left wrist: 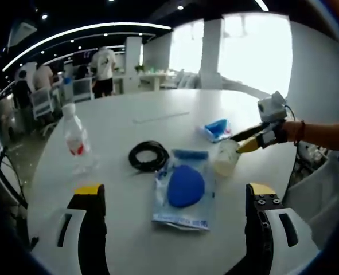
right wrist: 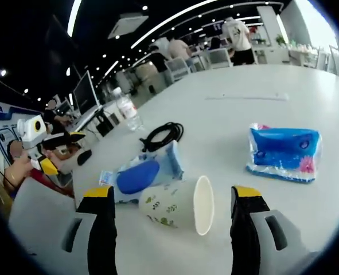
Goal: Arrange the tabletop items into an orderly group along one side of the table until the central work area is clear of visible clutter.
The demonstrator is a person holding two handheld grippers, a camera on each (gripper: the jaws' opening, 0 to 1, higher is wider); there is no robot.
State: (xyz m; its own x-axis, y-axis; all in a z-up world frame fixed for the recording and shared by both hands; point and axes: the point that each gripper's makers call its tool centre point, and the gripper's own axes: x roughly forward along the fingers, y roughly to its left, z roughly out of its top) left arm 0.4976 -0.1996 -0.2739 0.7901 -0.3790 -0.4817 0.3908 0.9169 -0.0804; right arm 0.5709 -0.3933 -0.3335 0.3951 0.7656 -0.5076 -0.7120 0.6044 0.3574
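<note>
**Paper cup lying between the right tool's jaws, clutter mid-tabletop**

Left gripper view: the left tool (left wrist: 175, 197) is released, jaws wide apart above the white tabletop (left wrist: 123, 240); between them lies a clear packet with a blue pad (left wrist: 184, 189); a black cable coil (left wrist: 148, 155) sits just beside it; a water bottle (left wrist: 76, 137) stands upright to the left; a blue tissue pack (left wrist: 217, 129) lies farther back; the right tool (left wrist: 245, 143) reaches the paper cup (left wrist: 226, 157).

Right gripper view: the right tool (right wrist: 172, 197) is spread open; the cup (right wrist: 178, 205) lies on its side between the jaws, not visibly gripped; the packet (right wrist: 146, 172) lies just behind it, the tissue pack (right wrist: 284, 150) to the right, and the cable coil (right wrist: 163, 134) and bottle (right wrist: 126, 109) beyond.
</note>
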